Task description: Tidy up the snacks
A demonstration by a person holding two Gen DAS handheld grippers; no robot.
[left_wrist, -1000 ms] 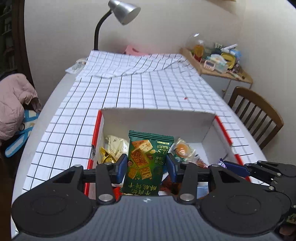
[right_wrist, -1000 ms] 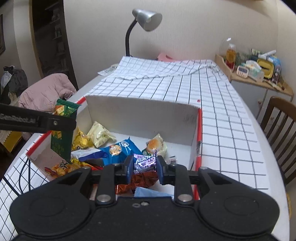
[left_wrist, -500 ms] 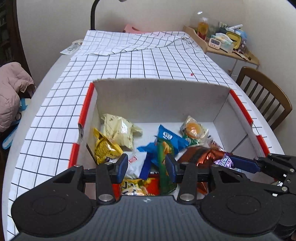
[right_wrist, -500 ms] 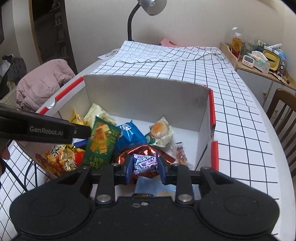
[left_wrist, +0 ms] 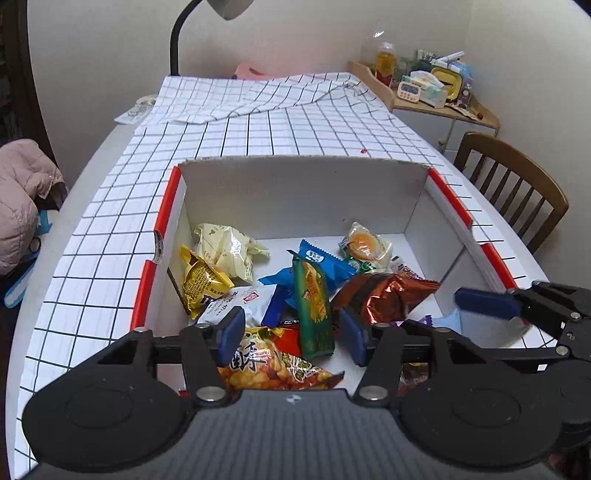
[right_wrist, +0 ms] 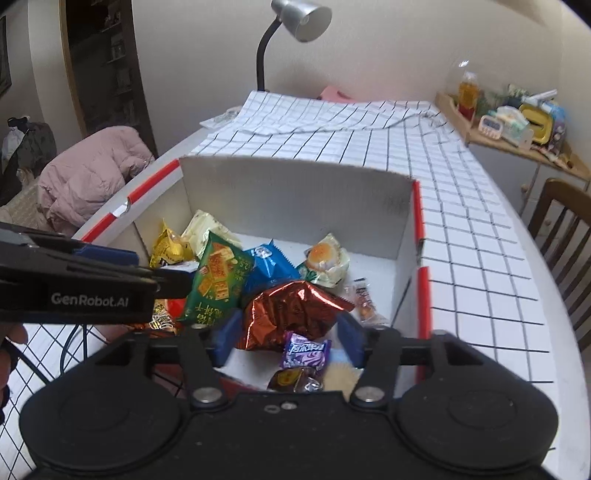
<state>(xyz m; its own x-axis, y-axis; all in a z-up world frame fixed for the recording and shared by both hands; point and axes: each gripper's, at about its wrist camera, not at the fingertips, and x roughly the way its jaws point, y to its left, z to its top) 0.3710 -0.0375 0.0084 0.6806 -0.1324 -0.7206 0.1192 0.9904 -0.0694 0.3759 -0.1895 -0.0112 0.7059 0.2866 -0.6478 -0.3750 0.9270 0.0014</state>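
Snacks: a green cracker packet (left_wrist: 313, 302) leaned on the heap inside the box (left_wrist: 295, 192), beside a blue packet (right_wrist: 267, 264) and a copper foil bag (left_wrist: 384, 295).
Purple candy: it (right_wrist: 304, 350) lay loose near the box's front edge.
My left gripper (left_wrist: 291, 334): jaws wide, holding nothing, above the heap.
My right gripper (right_wrist: 288, 334): jaws wide, empty, over the foil bag.
Box: on the checked tablecloth (left_wrist: 258, 129).
Surroundings: lamp (right_wrist: 295, 22), wooden chair (left_wrist: 513, 184).

Both wrist views face the box (left_wrist: 303, 192) closely.
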